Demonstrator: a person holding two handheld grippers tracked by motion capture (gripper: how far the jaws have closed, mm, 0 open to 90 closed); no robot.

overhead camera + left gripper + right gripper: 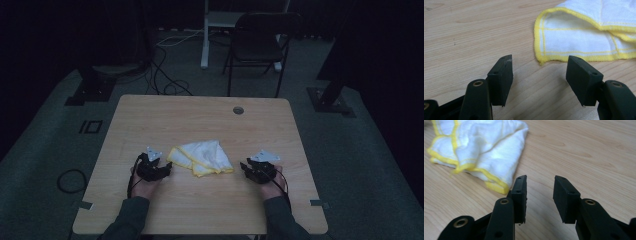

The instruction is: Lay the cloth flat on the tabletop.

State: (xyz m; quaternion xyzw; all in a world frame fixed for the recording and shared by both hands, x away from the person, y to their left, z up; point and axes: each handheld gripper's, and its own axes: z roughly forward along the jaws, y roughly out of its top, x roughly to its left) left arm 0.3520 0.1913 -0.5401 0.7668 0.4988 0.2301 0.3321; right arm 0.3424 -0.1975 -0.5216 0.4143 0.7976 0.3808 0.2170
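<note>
Here, a folded white cloth [202, 156] with yellow edging lies near the middle of the wooden table [150, 120], between the two grippers. The left gripper [537, 72] rests just left of the cloth, its jaws wide apart with bare wood between them and the cloth's near corner just beyond the tips. The right gripper [539, 191] sits to the right, a little apart from the cloth; its jaws stand partly apart, nothing between them. Likely risks: a jaw closing on the top layer alone would pull the fold open, and a grip taken too close to the yellow hem could slip off once the cloth is lifted, dropping it crumpled.
</note>
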